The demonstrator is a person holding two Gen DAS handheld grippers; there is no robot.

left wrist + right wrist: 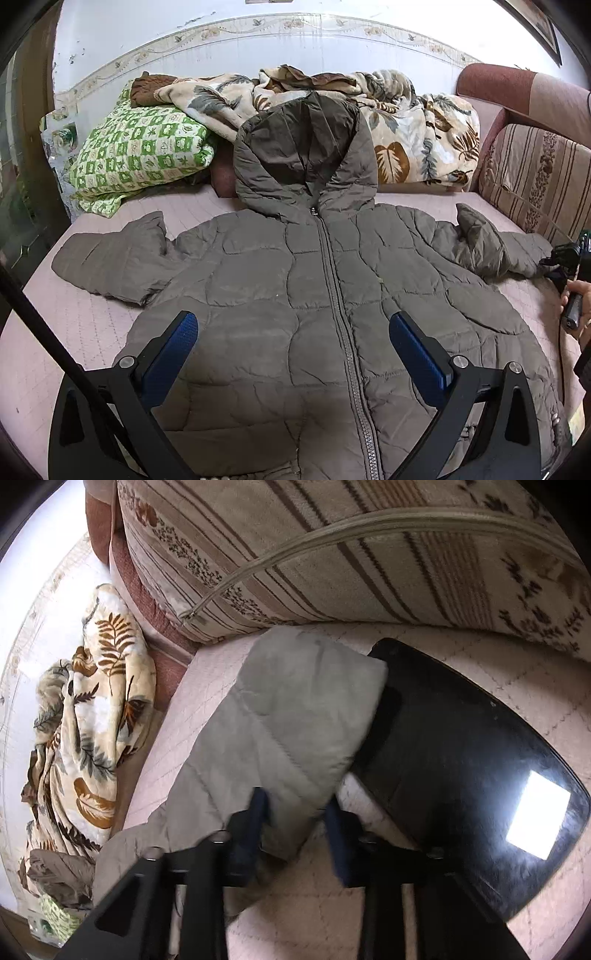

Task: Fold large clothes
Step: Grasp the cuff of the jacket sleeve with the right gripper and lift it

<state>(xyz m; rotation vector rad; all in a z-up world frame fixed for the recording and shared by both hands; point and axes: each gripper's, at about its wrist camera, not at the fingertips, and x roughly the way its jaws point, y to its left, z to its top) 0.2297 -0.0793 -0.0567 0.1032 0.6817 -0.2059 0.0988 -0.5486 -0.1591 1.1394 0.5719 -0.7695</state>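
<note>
Leaf-print blanket [406, 122] heaped beside green checked pillow [140, 155]; striped cushion [535, 177] at side; black tablet [461, 746] on mattress.

You are in a home living room: a pink sofa bed [110, 325], striped cushion [535, 177], leaf-print blanket [406, 129] and a bordered wall [258, 48]

L gripper [293, 345] hung w/ fingers [173, 347] spread wide apart, blue pads facing inward, nothing btwn them, pointing fwd & tilted down. R gripper [297, 814] sat low, its fingers [258, 805] partly closed w/ grey fabric btwn them; contact on the far pad unclear. The person's R hand [574, 299] wrapped its handle at the L view's edge.
</note>
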